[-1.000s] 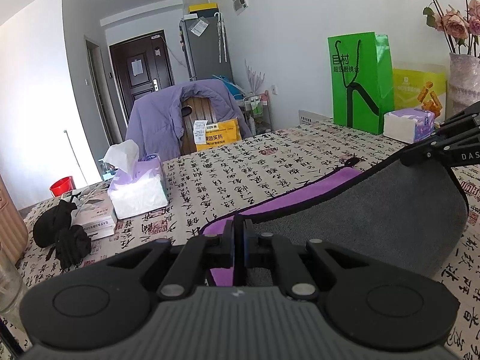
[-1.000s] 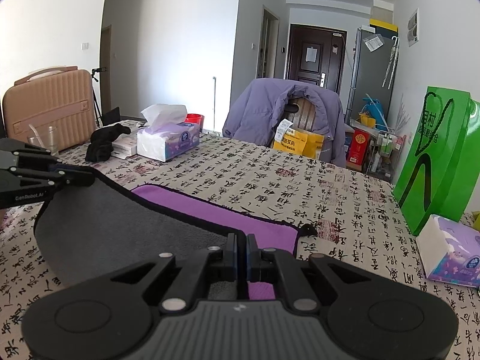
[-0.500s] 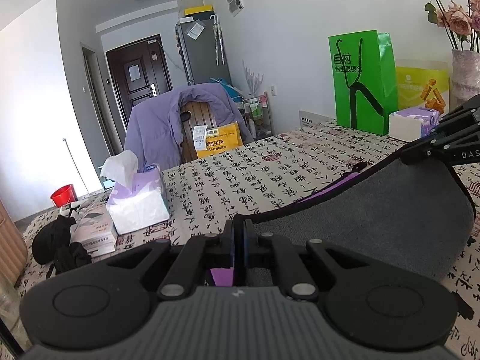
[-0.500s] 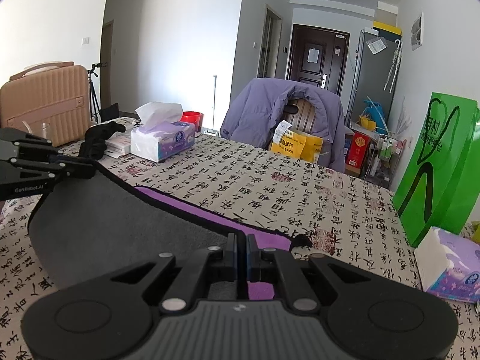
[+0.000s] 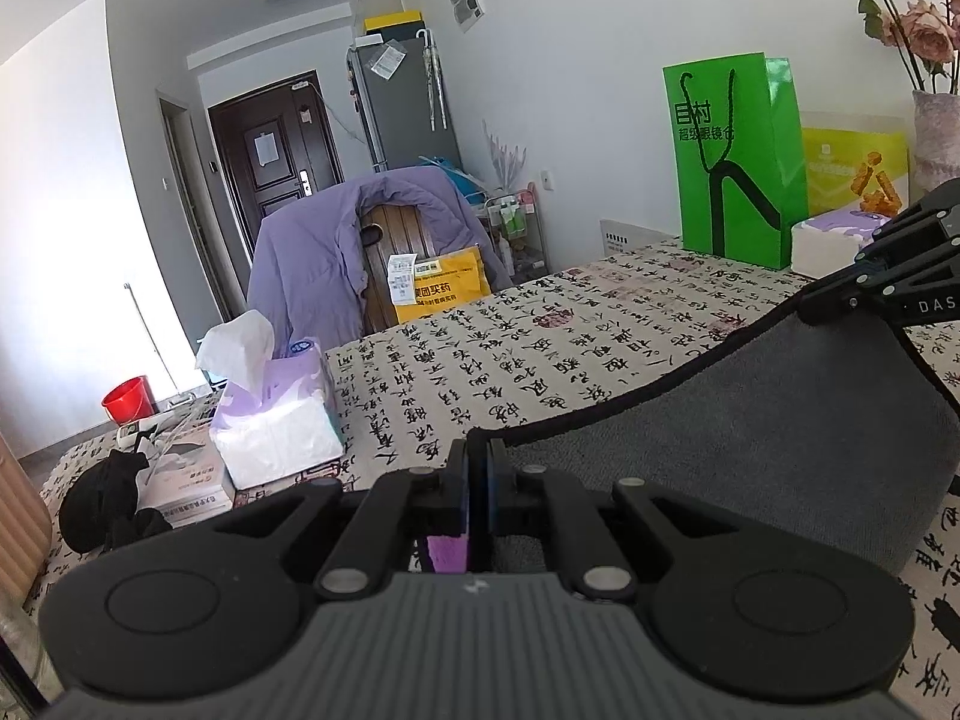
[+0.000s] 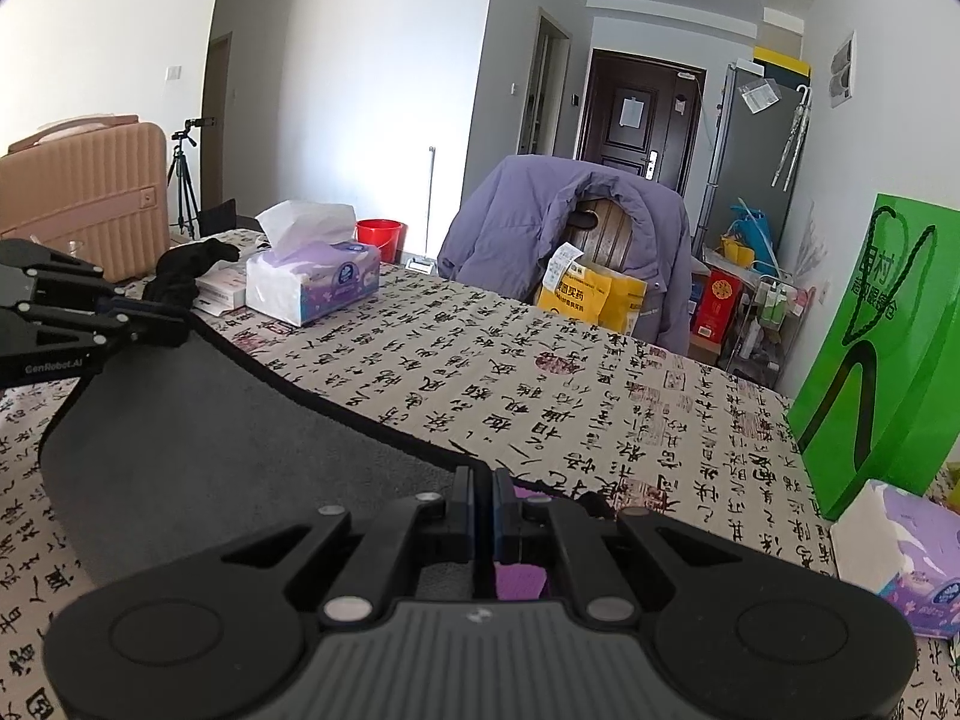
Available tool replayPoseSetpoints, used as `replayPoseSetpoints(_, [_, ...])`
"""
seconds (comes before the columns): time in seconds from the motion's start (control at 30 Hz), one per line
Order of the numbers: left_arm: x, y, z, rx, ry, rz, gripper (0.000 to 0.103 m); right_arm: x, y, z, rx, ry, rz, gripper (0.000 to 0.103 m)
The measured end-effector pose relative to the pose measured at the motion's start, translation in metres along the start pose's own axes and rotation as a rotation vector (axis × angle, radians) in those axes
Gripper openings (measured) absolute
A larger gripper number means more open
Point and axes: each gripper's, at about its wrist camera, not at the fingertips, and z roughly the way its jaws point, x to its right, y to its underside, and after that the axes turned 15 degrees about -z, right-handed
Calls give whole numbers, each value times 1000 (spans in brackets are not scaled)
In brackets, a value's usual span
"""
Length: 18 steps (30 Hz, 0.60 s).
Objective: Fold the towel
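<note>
The towel (image 5: 750, 420) is grey on one face and purple on the other, with a black hem. It hangs in a sagging span between my two grippers above the table. My left gripper (image 5: 477, 450) is shut on one corner of it. My right gripper (image 6: 483, 480) is shut on the other corner. The grey face also fills the lower left of the right wrist view (image 6: 210, 438). A strip of purple shows under each gripper. Each gripper shows in the other's view, the right gripper (image 5: 840, 300) and the left gripper (image 6: 162, 327).
The table (image 5: 540, 348) has a cloth printed with calligraphy. A tissue box (image 5: 276, 420), a black cloth (image 5: 108, 504) and a flat carton stand at its left. A green bag (image 5: 738, 162), a second tissue pack (image 6: 900, 546) and a vase stand at its right. A chair with a purple coat (image 6: 570, 240) stands behind.
Both grippers have lifted the towel edge up and moved it forward. The grey face now covers almost all the purple face that showed on the table.
</note>
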Motion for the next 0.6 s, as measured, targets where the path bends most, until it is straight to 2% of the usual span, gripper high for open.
replayPoseSetpoints(0.6, [-7, -4, 30, -15, -5, 4, 6, 10, -1, 27, -12, -5, -13, 5])
